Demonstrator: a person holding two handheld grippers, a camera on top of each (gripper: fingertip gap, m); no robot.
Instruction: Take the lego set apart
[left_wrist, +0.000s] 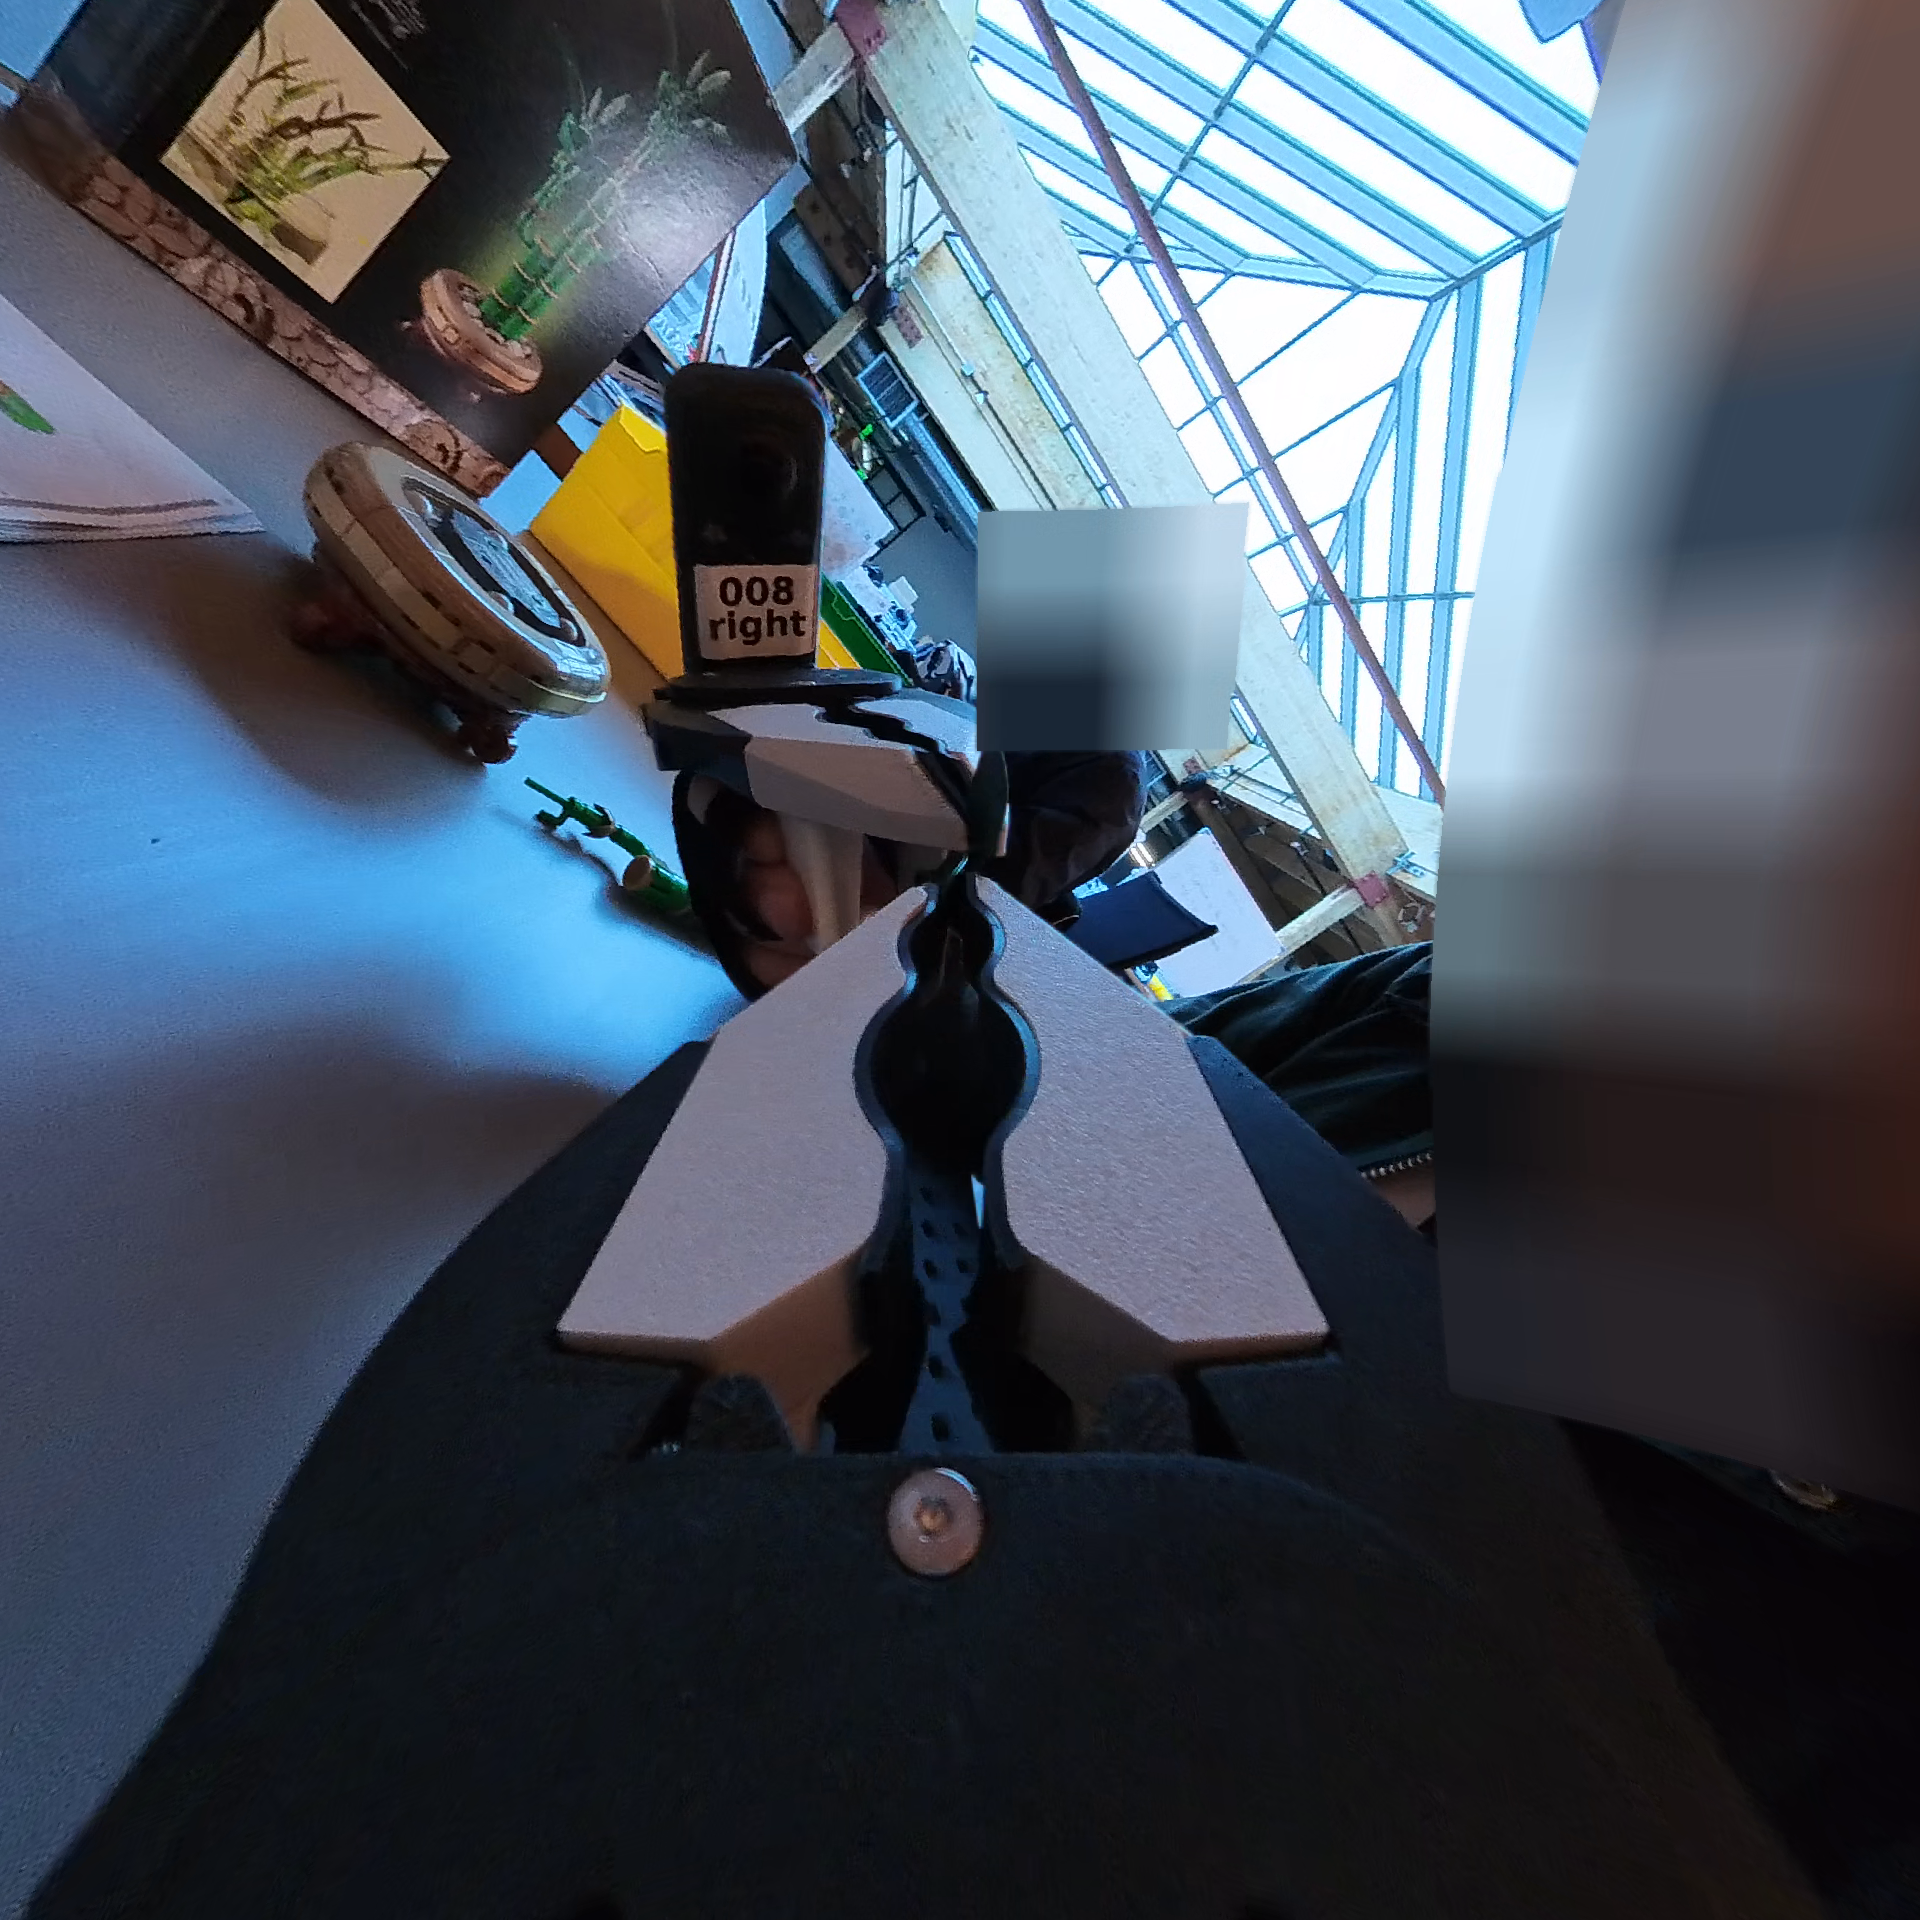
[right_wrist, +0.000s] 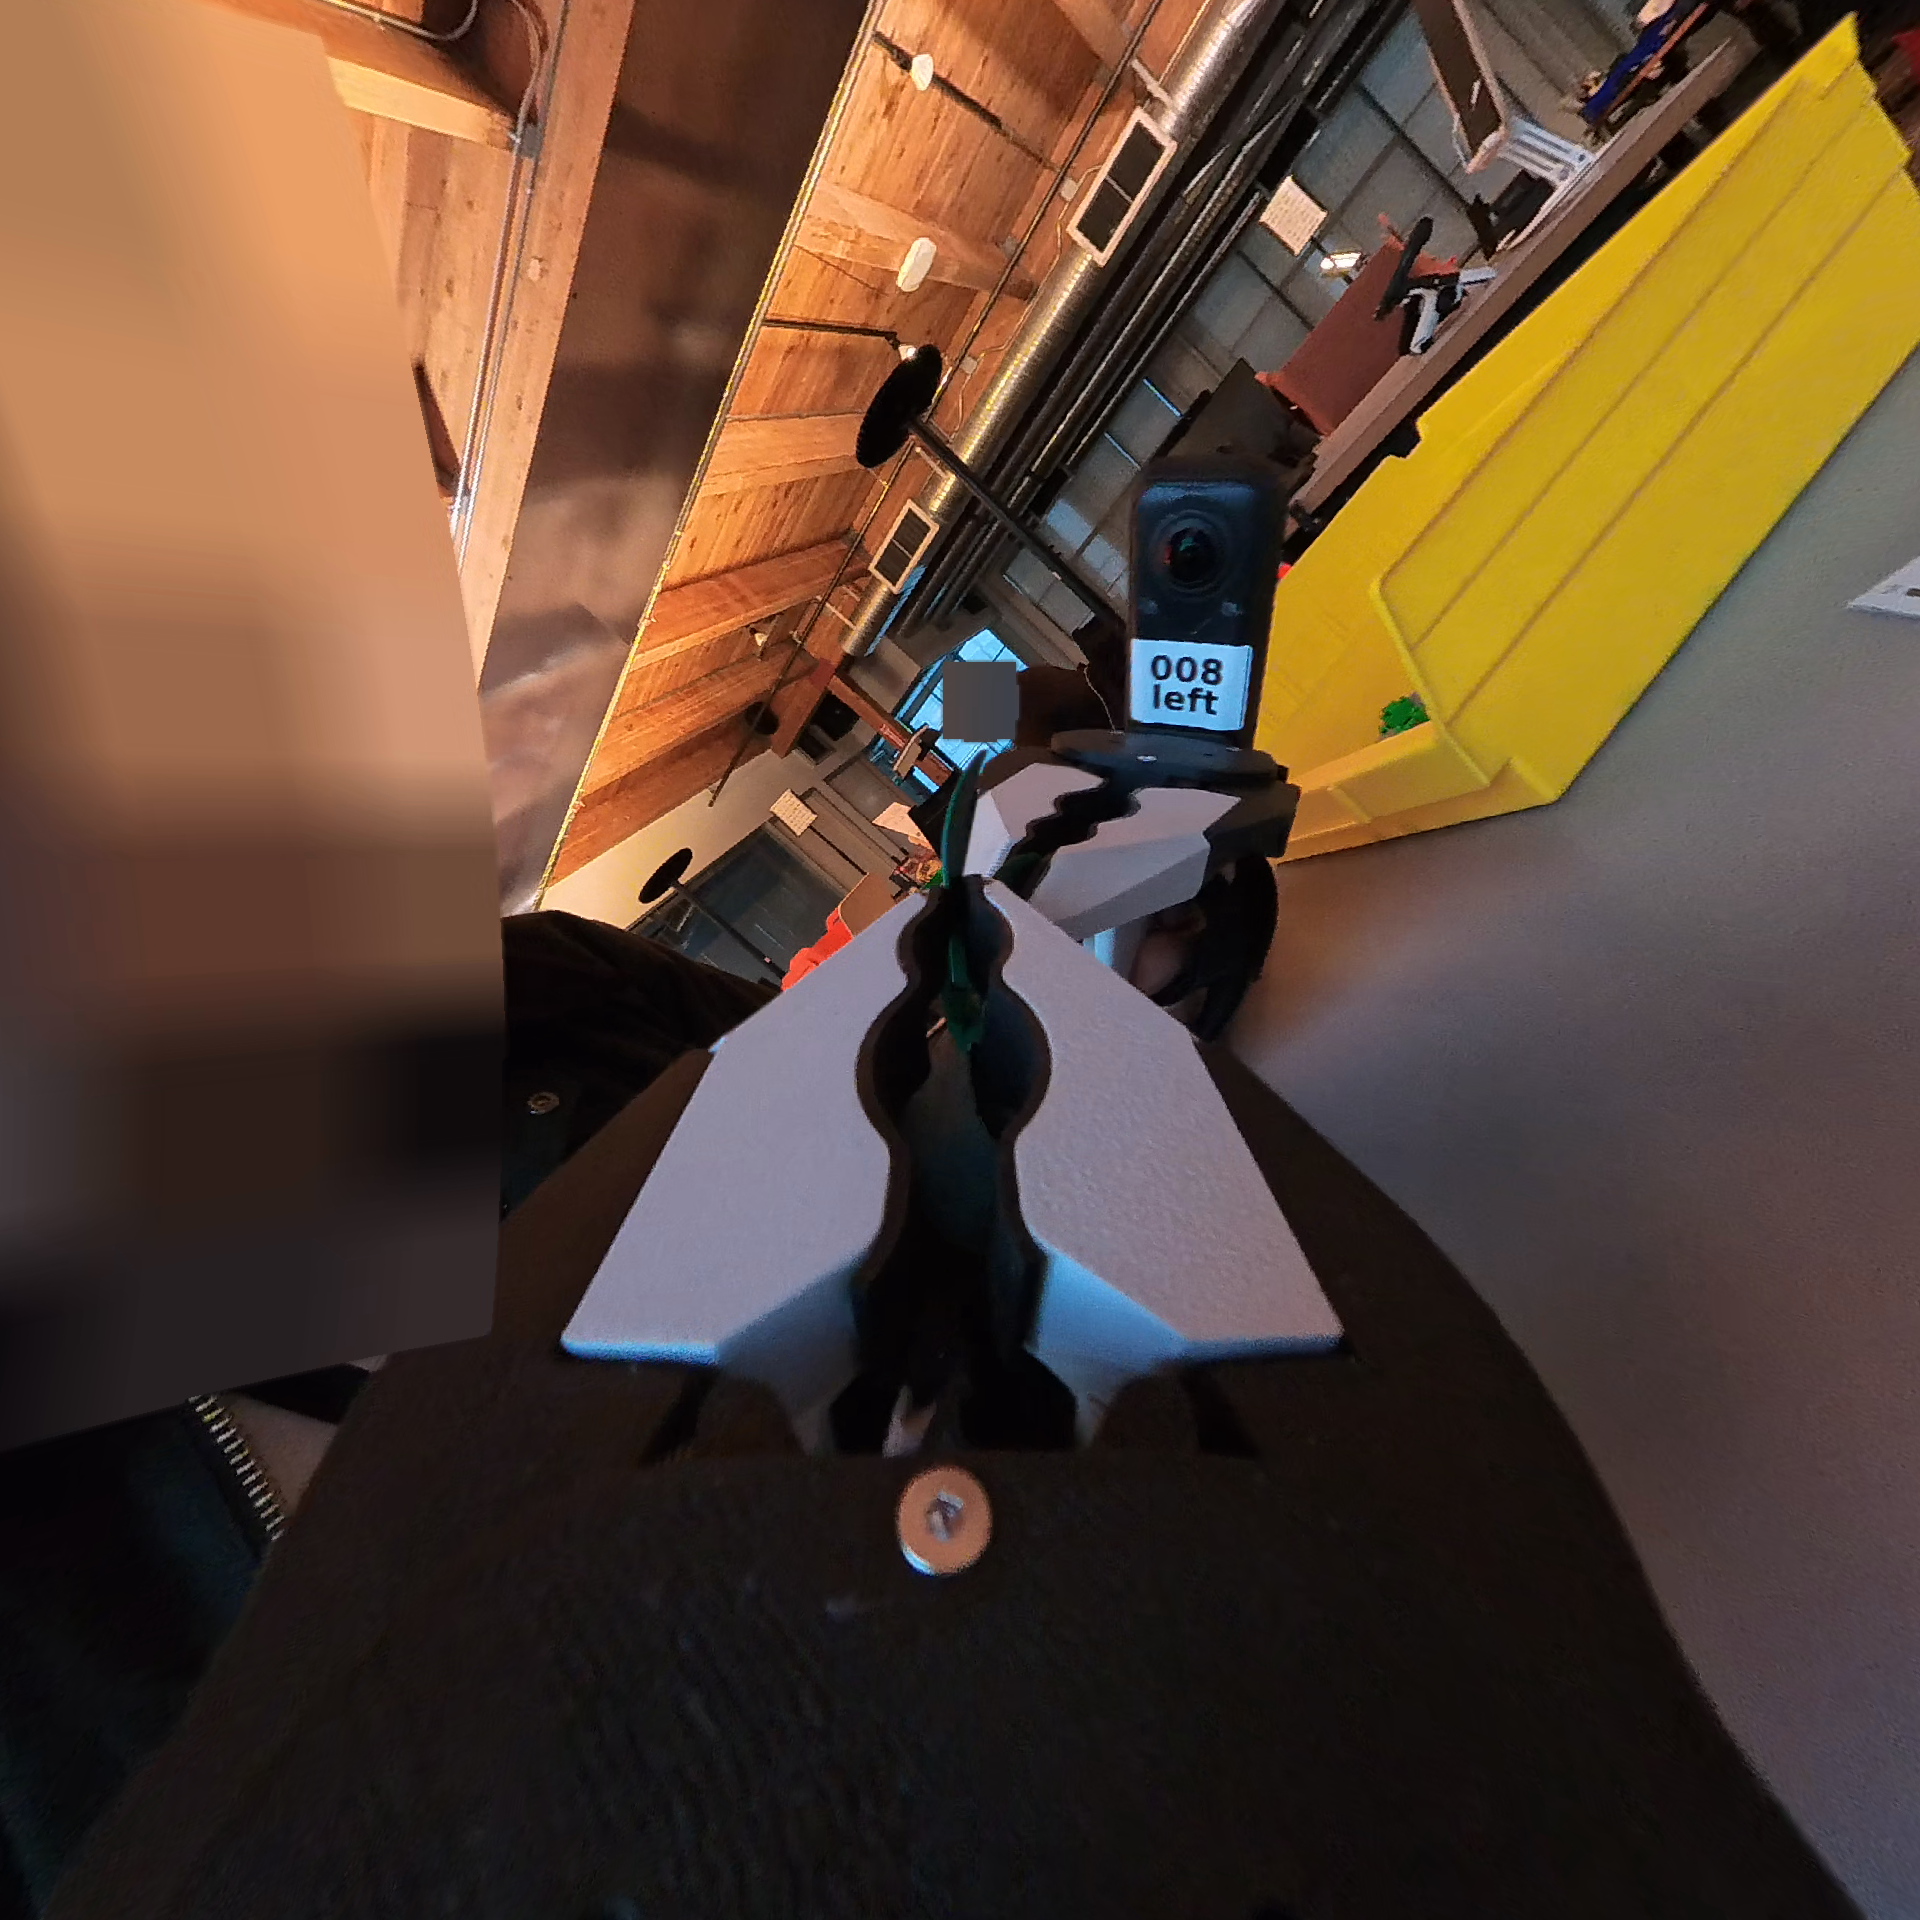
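Note:
My left gripper (left_wrist: 951, 902) and my right gripper (right_wrist: 961, 896) meet tip to tip above the grey table, tilted. Both are shut on one thin dark green lego leaf piece (right_wrist: 962, 992), which also shows between the fingers in the left wrist view (left_wrist: 948, 940). The right gripper (left_wrist: 940, 790) faces the left wrist camera, and the left gripper (right_wrist: 1013, 831) faces the right wrist camera. A round tan lego pot base (left_wrist: 447, 592) on brown feet stands on the table to the left. A green bamboo stalk piece (left_wrist: 613, 847) lies near it.
The dark lego box (left_wrist: 416, 208) stands behind the pot base. An instruction booklet (left_wrist: 94, 468) lies at far left. A yellow bin (right_wrist: 1558, 582) stands on the table with green pieces (right_wrist: 1403, 715) in its front. A person's dark jacket (left_wrist: 1320, 1039) is close by. Left tips and right tips are each some 20 cm from the round tan lego pot base (left_wrist: 447, 592).

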